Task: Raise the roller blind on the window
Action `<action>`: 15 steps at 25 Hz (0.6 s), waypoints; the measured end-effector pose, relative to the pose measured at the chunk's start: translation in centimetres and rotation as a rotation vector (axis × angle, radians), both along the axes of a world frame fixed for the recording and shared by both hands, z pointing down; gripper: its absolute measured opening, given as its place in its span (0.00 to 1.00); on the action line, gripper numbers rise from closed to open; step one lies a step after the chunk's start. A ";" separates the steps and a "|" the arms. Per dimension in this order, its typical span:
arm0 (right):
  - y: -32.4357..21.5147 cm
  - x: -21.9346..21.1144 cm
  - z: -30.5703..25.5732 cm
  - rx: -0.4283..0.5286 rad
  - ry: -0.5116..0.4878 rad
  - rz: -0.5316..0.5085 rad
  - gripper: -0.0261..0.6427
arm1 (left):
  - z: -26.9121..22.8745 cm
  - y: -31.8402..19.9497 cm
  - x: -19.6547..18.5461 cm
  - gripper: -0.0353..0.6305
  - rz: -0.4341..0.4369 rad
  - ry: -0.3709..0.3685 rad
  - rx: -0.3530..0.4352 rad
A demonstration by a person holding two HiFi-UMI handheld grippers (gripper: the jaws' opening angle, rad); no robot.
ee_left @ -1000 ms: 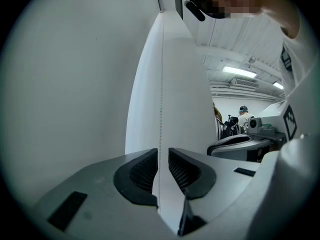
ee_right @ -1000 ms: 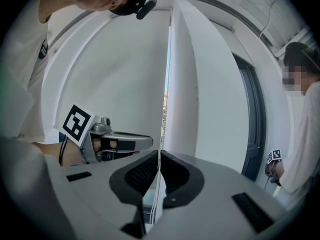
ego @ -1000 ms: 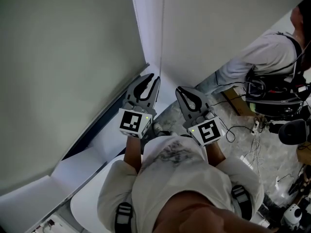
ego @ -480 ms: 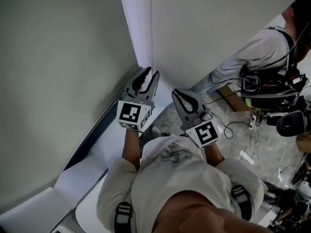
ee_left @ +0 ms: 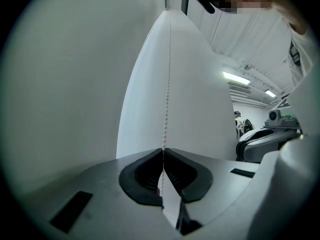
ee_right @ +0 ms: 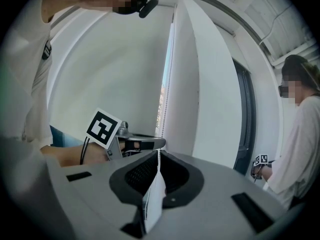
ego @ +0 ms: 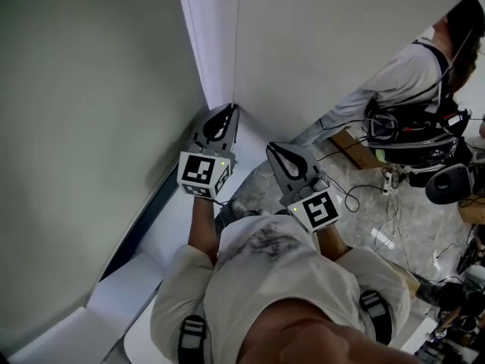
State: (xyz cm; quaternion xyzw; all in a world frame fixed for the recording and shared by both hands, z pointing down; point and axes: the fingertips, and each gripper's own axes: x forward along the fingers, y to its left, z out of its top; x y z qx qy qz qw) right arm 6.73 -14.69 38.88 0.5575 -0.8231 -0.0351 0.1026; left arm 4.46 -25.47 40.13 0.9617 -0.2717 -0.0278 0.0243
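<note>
The person stands close to the window, both forearms reaching forward at about the same height with the elbows tucked in by the body. The left tool [ego: 227,111] points roughly level into the corner where the roller blind [ego: 91,127] meets the white wall return [ego: 212,44]. In the left gripper view its jaws are pressed together on the bead chain [ee_left: 167,84], which hangs straight down along the wall edge and runs in between the tips of the left tool [ee_left: 162,151].

The right tool [ego: 273,149] sits just beside the left one, a little further from the blind and angled slightly down. Its jaws meet tip to tip in the right gripper view [ee_right: 158,156]. A thin white sliver shows at the tips, but it cannot be told whether that is the chain.

The blind is fully down, its grey fabric covering the window as far as the dark strip above the white sill [ego: 174,226]. In the right gripper view a narrow slit of daylight shows along the blind's edge.

Room is tight: the blind on the left, the white wall [ego: 326,44] ahead and to the right, the sill below the left forearm. On the right a second person [ego: 394,74] stands near, and cables lie across the floor [ego: 379,203].
</note>
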 end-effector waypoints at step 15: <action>-2.2 -2.6 -2.0 0.013 -0.019 -0.094 0.13 | -0.1 1.9 -2.4 0.06 0.017 -0.033 -0.049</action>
